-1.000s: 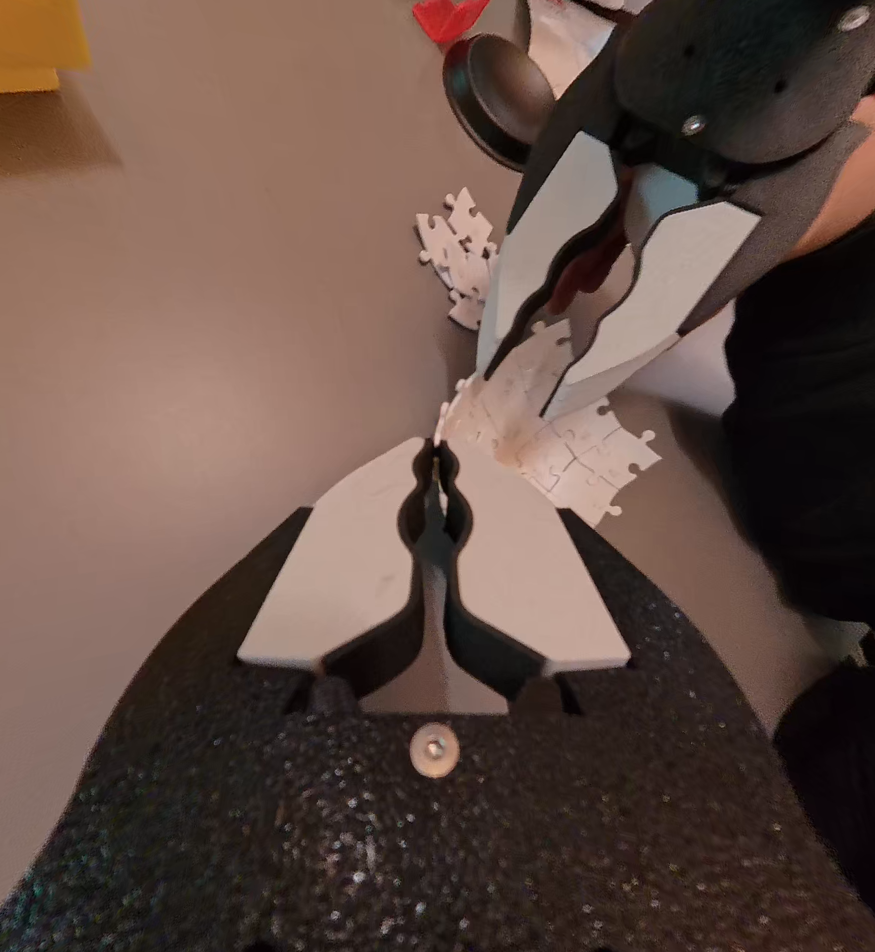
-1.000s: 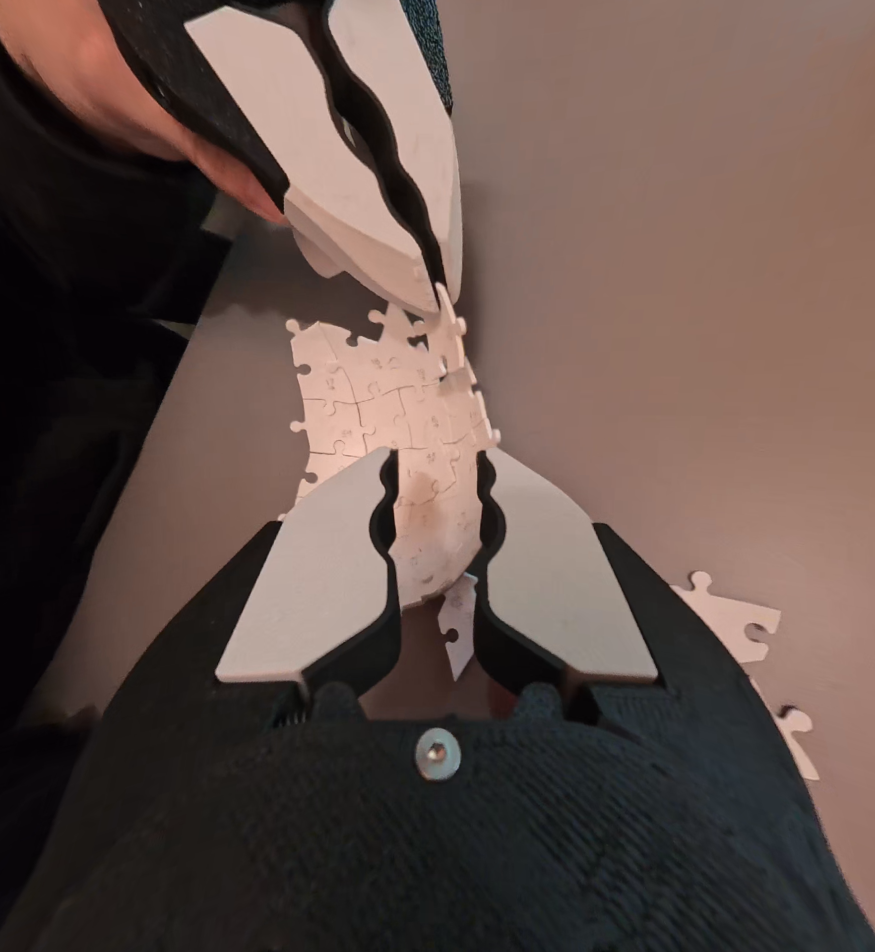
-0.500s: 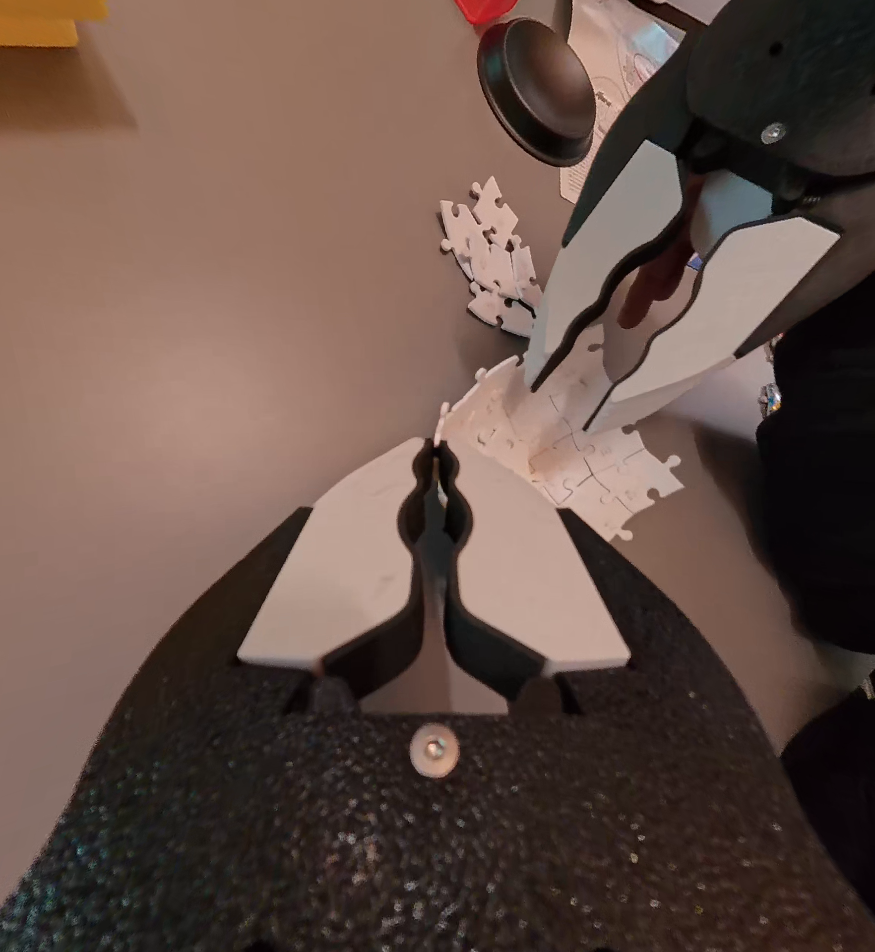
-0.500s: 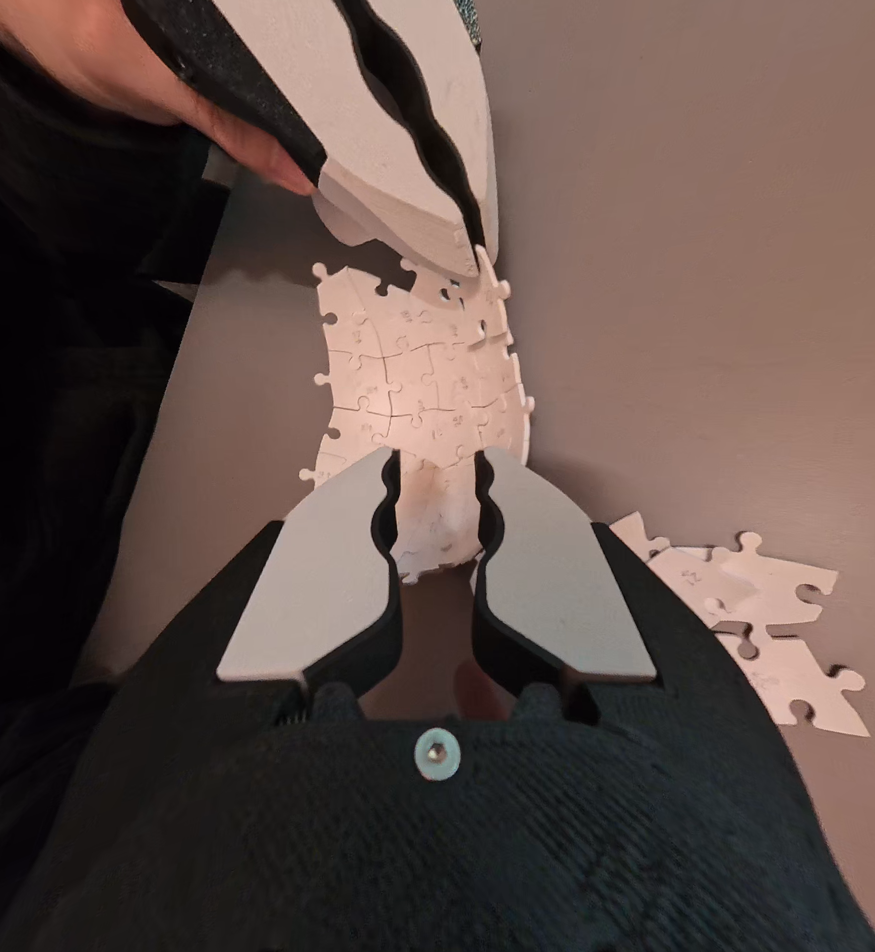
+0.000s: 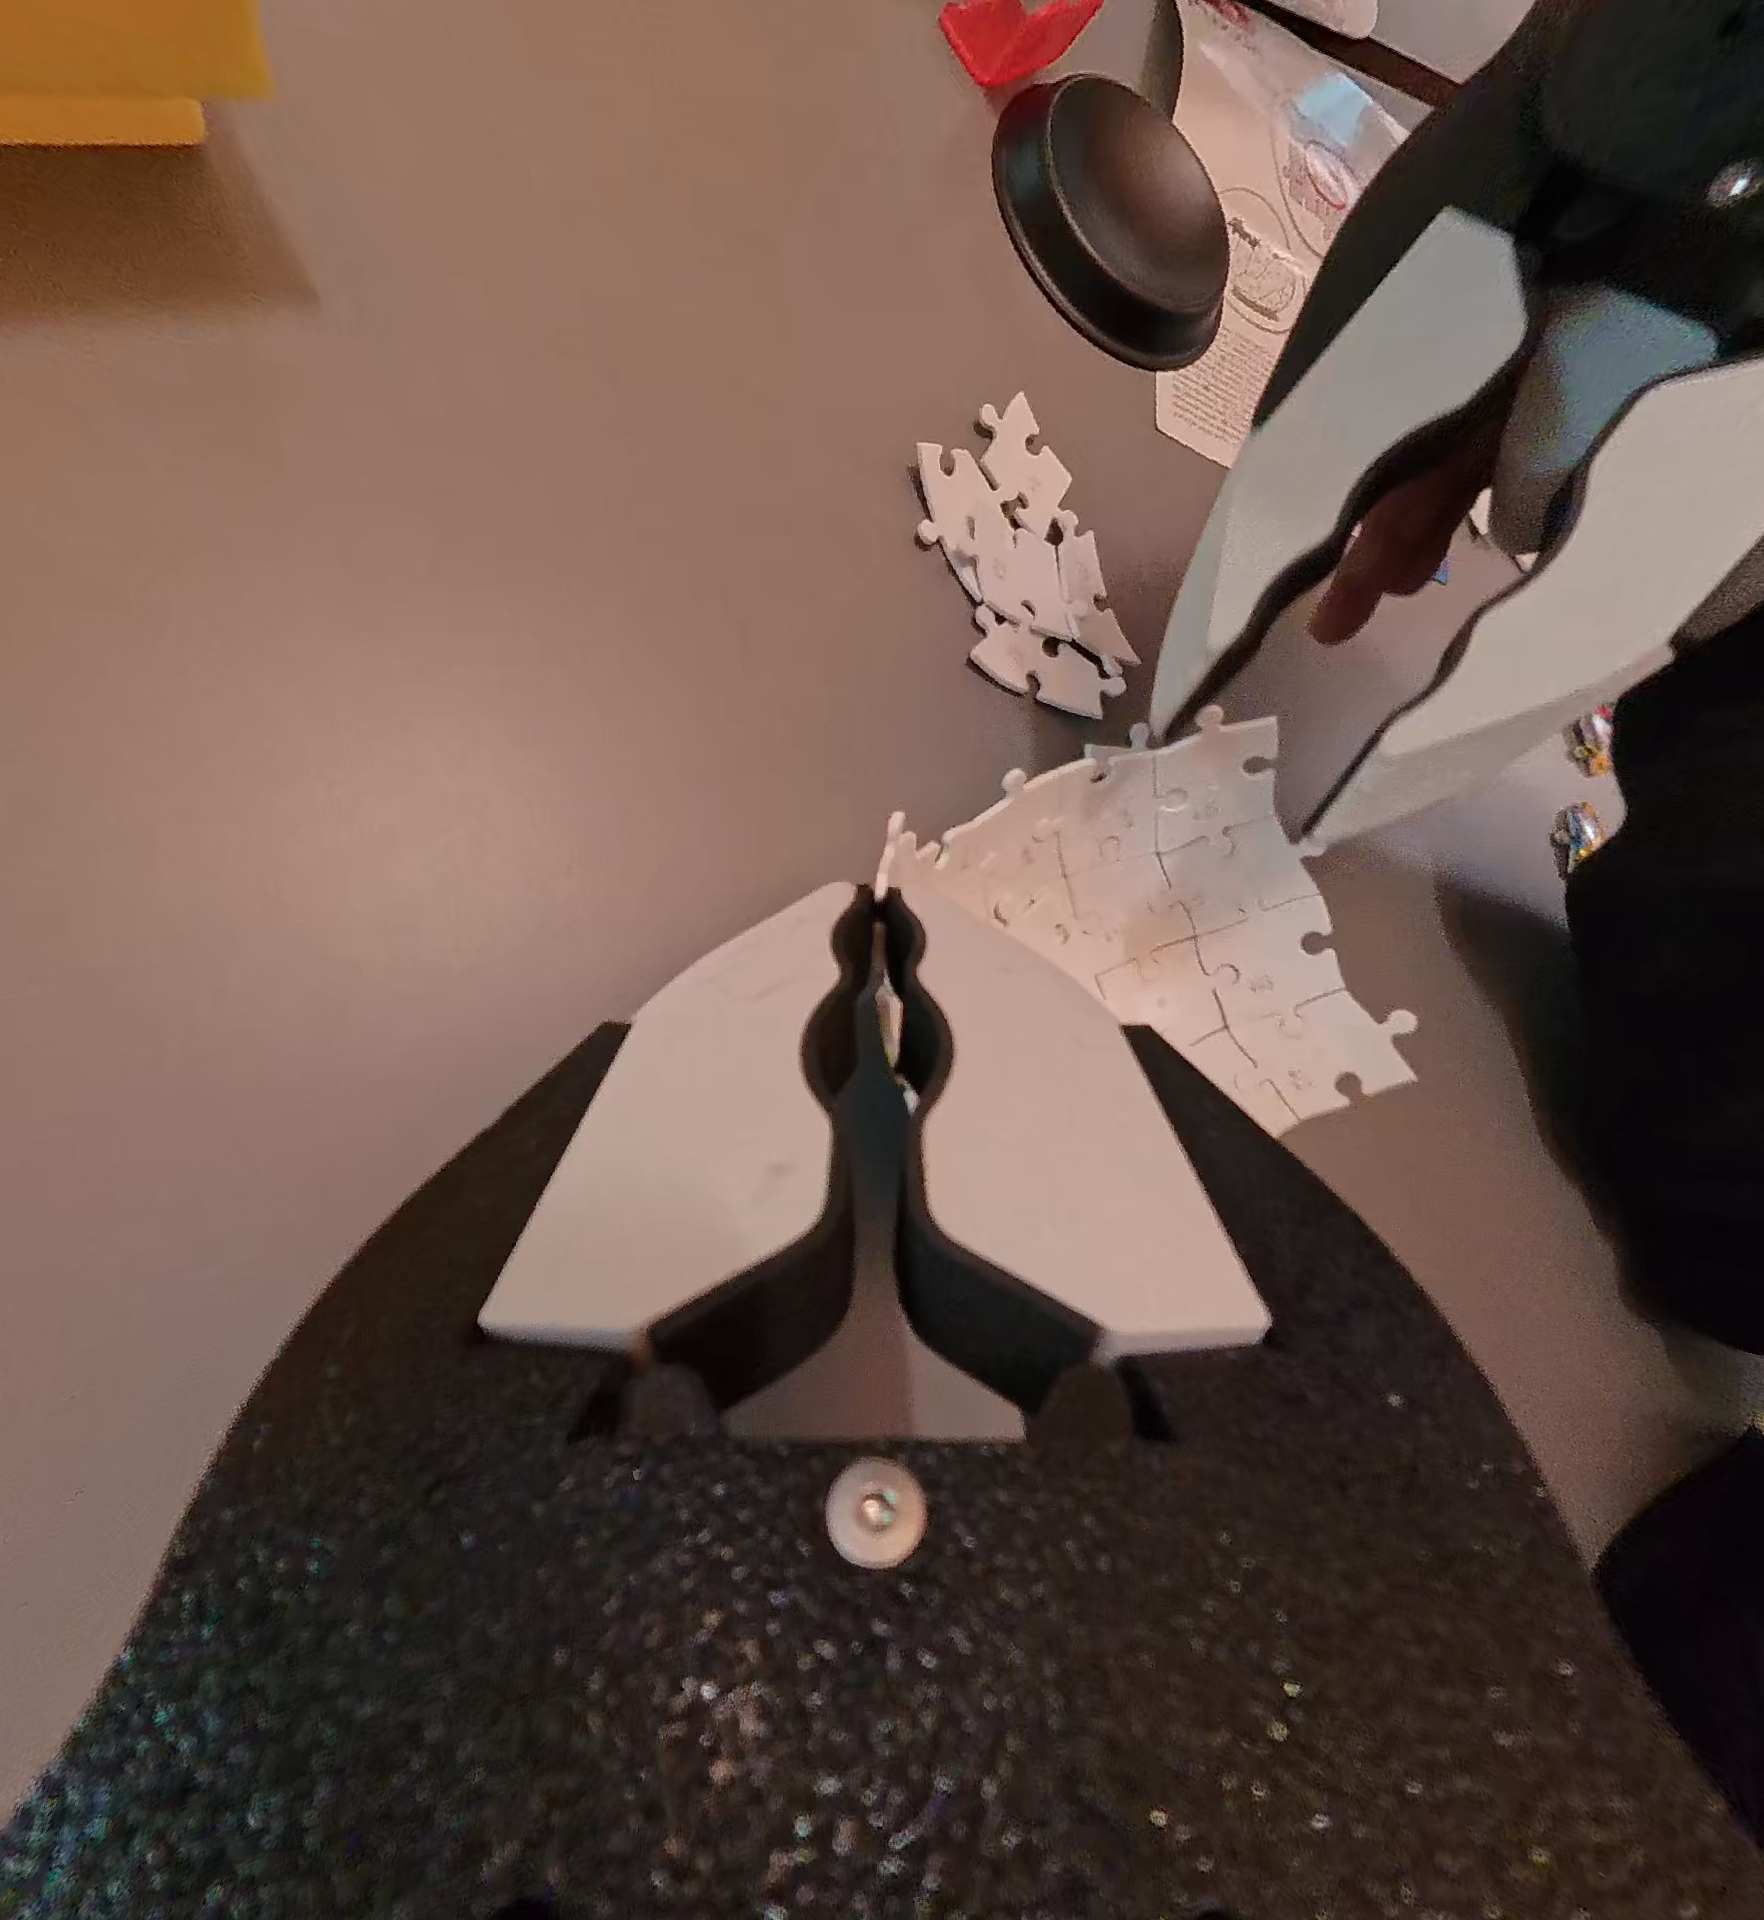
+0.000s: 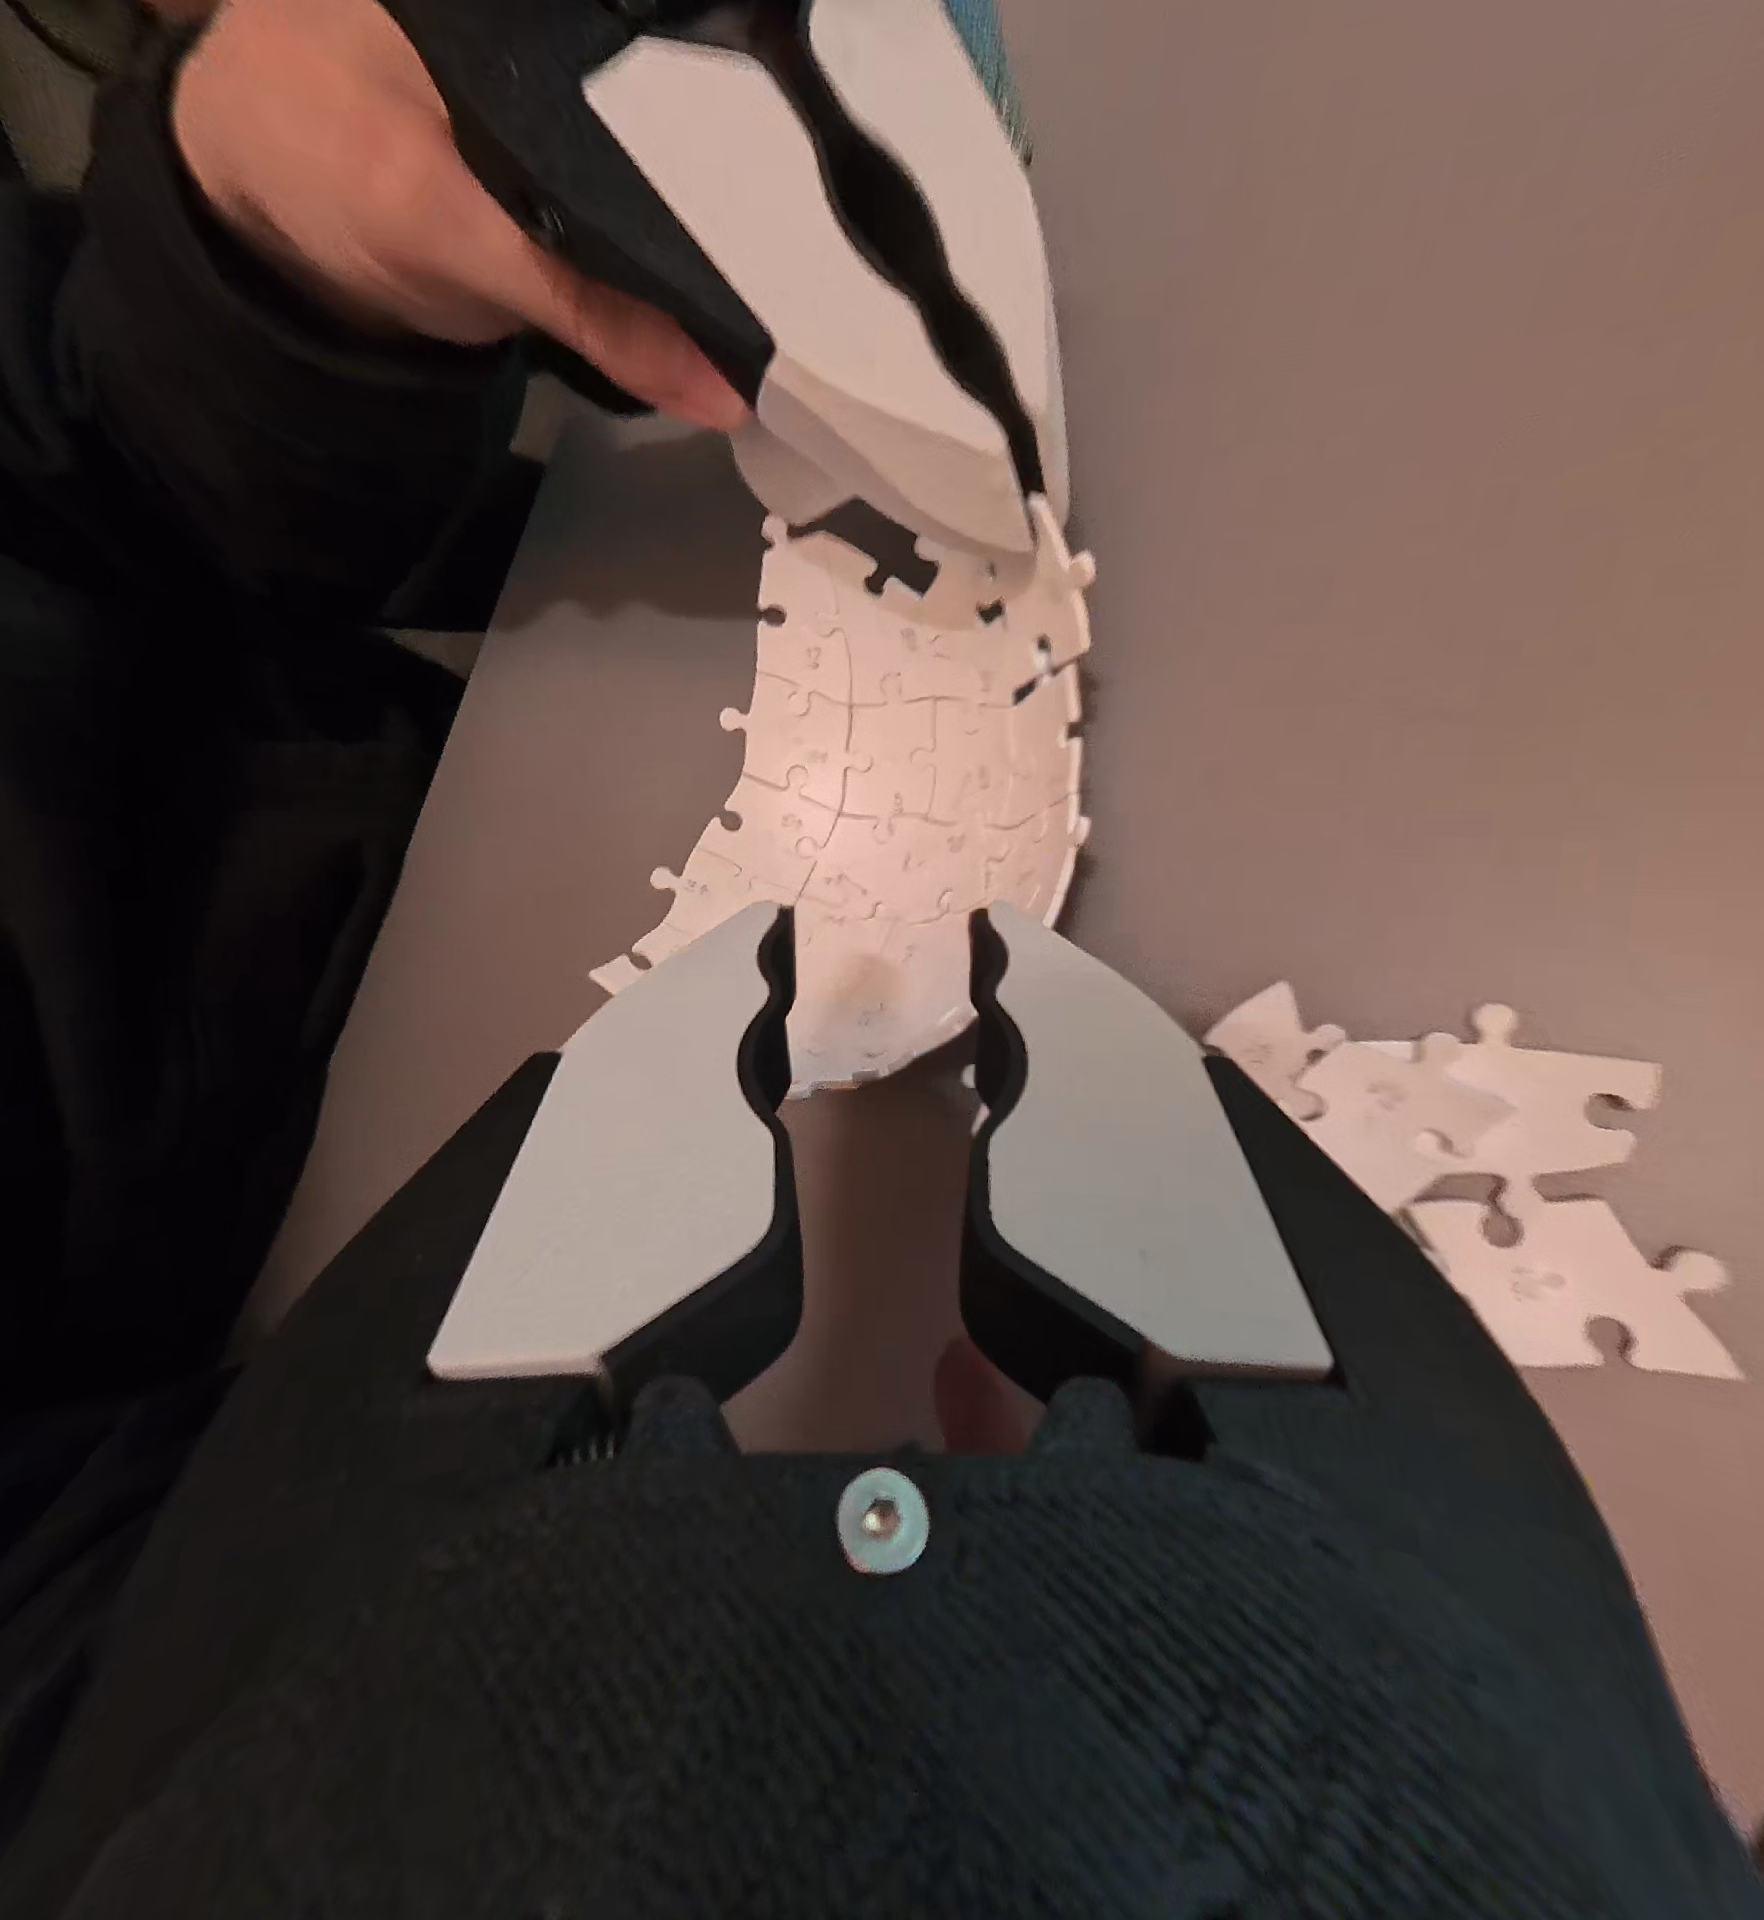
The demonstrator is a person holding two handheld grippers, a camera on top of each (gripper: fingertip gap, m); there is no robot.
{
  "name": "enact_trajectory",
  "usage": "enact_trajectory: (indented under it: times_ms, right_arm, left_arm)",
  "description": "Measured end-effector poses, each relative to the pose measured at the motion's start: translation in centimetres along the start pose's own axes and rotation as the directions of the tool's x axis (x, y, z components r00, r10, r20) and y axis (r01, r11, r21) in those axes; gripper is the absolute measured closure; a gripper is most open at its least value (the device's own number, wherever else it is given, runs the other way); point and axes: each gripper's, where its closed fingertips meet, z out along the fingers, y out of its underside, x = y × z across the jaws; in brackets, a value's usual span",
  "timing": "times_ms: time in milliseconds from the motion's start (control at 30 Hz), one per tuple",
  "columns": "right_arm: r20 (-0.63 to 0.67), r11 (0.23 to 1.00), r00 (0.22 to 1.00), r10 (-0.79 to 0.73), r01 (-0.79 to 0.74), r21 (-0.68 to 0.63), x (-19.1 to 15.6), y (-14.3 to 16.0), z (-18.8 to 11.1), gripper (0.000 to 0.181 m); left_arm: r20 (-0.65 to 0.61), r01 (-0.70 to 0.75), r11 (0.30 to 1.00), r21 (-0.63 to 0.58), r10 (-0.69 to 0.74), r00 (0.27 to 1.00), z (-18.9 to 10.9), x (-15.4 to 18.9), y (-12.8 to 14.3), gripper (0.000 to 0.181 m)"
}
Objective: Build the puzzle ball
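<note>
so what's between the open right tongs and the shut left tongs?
Only the curved assembled puzzle section: the right wrist view shows it spanning from the left tongs, pinching its far edge, to the open right tongs.

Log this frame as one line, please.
left gripper: shut on curved puzzle section edge | right gripper: open, straddling section's other end | loose pieces: on table

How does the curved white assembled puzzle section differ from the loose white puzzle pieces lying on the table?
The curved white assembled puzzle section is many interlocked pieces bent into a shell; the loose white puzzle pieces form a small, flatter, partly overlapping pile. The section is lifted, its edge pinched by the shut left gripper; the pile rests on the grey-brown table, touched by neither gripper. The open right gripper sits at the section's other end. Both are plain white.
</note>
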Motion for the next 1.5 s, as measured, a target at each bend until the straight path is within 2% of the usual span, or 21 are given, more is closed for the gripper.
enact_trajectory:
  times_ms: [133,233,500,667,1000,1267,1333,1400,1500]
  right_arm:
    - [-0.129,0.989,0.991,-0.036,0.054,0.141,2.4,-2.7,-1.3,0.149]
    - [-0.065,0.974,0.996,-0.06,0.072,0.216,2.6,-4.8,-0.2,0.146]
    - [0.103,0.983,0.981,-0.167,0.157,0.092,3.0,-4.2,3.6,0.146]
    - [0.121,0.977,0.97,-0.211,0.208,0.041,3.1,-3.2,4.4,0.148]
    - [0.122,0.99,0.983,-0.137,0.139,-0.003,3.0,-2.6,4.3,0.154]
    - [0.211,0.998,0.976,-0.055,0.053,0.016,1.3,-2.5,3.4,0.155]
    - [0.185,0.998,0.98,-0.07,0.07,0.01,1.5,-2.4,2.9,0.153]
    - [0.078,0.994,0.991,-0.112,0.11,0.027,3.0,-2.8,2.1,0.151]
    - [-0.013,0.993,0.999,-0.046,0.047,0.109,4.8,-4.7,0.7,0.143]
  left_arm:
    - [-0.002,0.003,1.0,0.003,-0.003,1.0,0.2,0.0,0.1,0.18]
    - [-0.003,0.007,1.0,0.004,-0.007,1.0,0.1,0.0,0.2,0.18]
    - [-0.004,0.028,1.0,0.007,-0.028,1.0,0.0,0.0,0.7,0.18]
    - [0.006,0.029,1.0,0.009,-0.029,1.0,0.0,-0.2,0.5,0.18]
    - [0.026,0.015,0.999,-0.031,-0.015,1.0,0.2,-0.2,0.6,0.18]
    - [0.023,0.024,0.998,-0.058,-0.023,0.999,0.5,-0.3,0.9,0.18]
    - [0.019,0.03,0.998,-0.047,-0.03,0.999,0.5,-0.2,0.8,0.18]
    - [0.02,0.035,0.999,-0.03,-0.034,0.999,0.3,-0.3,0.6,0.18]
    - [0.024,0.041,0.999,-0.021,-0.041,0.999,0.2,-0.3,0.6,0.18]
